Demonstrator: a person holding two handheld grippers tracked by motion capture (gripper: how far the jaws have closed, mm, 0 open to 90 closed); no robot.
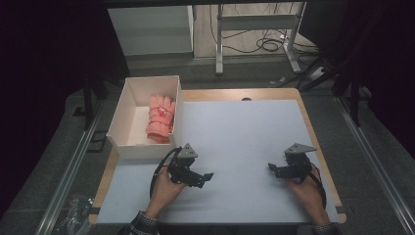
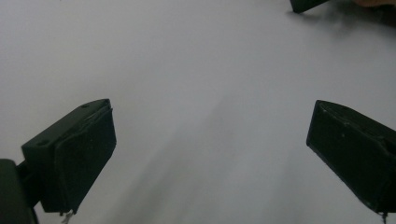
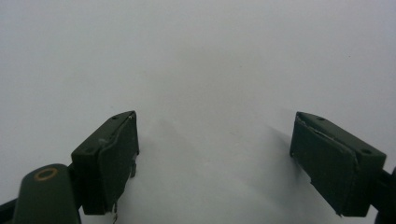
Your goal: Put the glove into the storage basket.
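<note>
Both grippers rest low over the bare mat, and the pink glove lies in the white box.

The left gripper (image 1: 208, 176) is held near the front corner of the white box (image 1: 128, 149), pointing toward the middle of the white mat (image 1: 240, 132); its jaws stand wide apart with nothing between them; the right gripper (image 1: 272, 169) faces it from the other side, well apart, its jaws also spread and empty; the pink glove (image 1: 160, 117) lies flat inside the box against its right wall, fingers toward the far end; probably the work with the glove is finished, because both hands stay away from the box and hold nothing; the grippers seem parked in a neutral pose.
</note>
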